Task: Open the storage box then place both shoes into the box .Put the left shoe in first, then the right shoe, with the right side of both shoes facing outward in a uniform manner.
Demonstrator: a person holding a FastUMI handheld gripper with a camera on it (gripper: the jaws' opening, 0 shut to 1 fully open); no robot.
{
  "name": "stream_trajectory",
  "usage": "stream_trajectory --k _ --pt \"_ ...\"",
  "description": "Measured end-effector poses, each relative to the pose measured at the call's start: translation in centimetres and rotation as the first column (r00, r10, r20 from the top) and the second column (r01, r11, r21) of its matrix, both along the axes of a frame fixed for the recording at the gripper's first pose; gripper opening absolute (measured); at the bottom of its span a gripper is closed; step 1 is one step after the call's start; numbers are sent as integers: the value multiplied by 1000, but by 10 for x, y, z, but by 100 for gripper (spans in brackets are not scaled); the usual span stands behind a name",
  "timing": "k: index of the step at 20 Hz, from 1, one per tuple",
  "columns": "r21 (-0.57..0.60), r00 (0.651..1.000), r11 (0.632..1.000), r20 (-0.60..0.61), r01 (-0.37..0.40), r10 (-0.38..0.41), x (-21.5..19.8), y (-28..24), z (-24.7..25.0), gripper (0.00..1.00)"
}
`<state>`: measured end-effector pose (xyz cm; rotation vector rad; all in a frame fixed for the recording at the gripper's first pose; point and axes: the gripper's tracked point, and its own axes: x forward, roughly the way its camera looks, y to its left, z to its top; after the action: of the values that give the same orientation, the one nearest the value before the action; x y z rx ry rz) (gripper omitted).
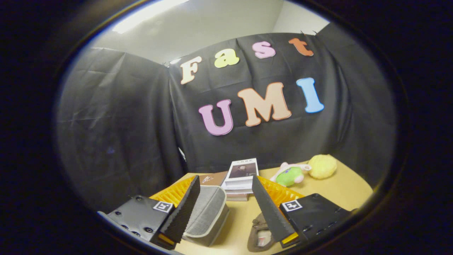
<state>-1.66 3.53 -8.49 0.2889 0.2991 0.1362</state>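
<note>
My gripper point(225, 182) is open, its fingers spread wide over a tan table point(339, 191). A grey fabric shoe point(207, 212) with a cream edge lies between the fingers, close against the left finger point(184, 209); I cannot tell whether they touch. A second, taupe shoe point(260, 235) lies by the base of the right finger point(270, 212), its opening facing up and partly hidden by that finger. Beyond the left fingertip sits a flat brown box-like thing point(212, 179); whether it is the storage box I cannot tell.
A stack of books point(240, 179) stands just ahead of the fingertips. To its right, further back on the table, lie a green and pink plush toy point(290, 175) and a yellow plush ball point(322, 166). Black cloth walls close the booth behind and to the left.
</note>
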Motion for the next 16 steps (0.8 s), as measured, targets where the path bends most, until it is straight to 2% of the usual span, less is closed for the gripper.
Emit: stream_trajectory --k 3,7,9,12,16 --pt "126 996 992 -87 -12 23 -2 15 -25 96" --pt "289 976 957 -214 17 47 -8 27 -55 96" --pt "379 957 924 -281 46 67 -12 35 -73 96" --pt "484 929 866 -364 129 64 -16 37 -96 96" --pt "568 888 807 -441 163 132 -26 54 -126 96"
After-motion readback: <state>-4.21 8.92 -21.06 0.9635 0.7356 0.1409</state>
